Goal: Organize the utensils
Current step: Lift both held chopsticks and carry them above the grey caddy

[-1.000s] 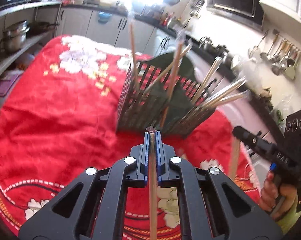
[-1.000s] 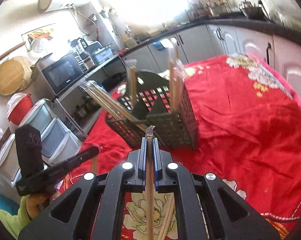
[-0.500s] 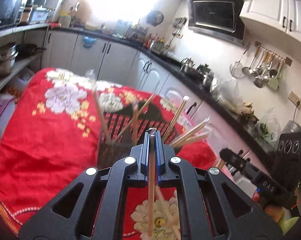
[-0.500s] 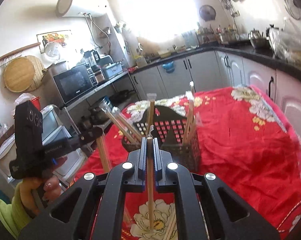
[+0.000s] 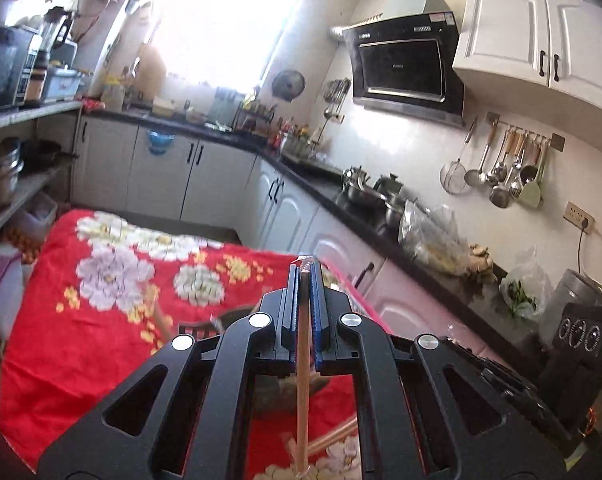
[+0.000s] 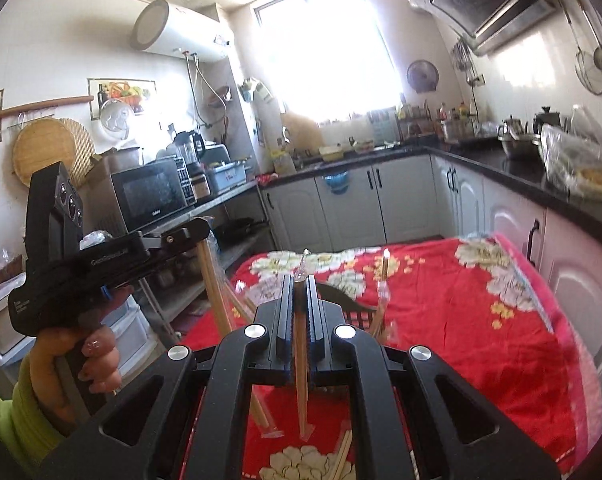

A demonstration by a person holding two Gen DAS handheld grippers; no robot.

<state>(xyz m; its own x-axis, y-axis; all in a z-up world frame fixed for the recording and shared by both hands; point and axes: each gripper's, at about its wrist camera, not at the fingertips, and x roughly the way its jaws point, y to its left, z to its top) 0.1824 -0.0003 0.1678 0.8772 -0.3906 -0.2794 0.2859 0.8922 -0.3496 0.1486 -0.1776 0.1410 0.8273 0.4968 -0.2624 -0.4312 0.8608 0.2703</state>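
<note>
Two chopsticks aloft, basket low and half hidden

Both claws are clamped, each on one wrapped chopstick. The left gripper (image 5: 305,270) pinches a wooden chopstick (image 5: 303,392) that hangs down between its jaws, its clear wrapper tip poking above them. The right gripper (image 6: 300,280) pinches its own chopstick (image 6: 300,376) the same way, lower end dangling above the red floral cloth (image 6: 461,320).

Landmark: the dark utensil basket (image 6: 351,308). Only its rim shows, just beyond the right gripper's jaws; in the left wrist view it is mostly hidden behind the gripper body. Chopsticks already standing in the basket (image 6: 384,276) lean out above its rim. Loose chopsticks (image 6: 343,456) lie on the cloth on the near side of the basket, under the right gripper.

Risks, as I judge them:
- Each stick is held near its top on a narrow pinch; it can swing or pivot, so the lower tip may miss the compartment.
- Slick plastic wrapper in the jaws may slip.
- Basket sits largely out of sight below, so aiming is poor.
- Leaning sticks in the basket can block or deflect an incoming one, or get knocked out.
- The left gripper, seen to the left of the basket in the right wrist view, is near the right; both descending together could collide.
</note>
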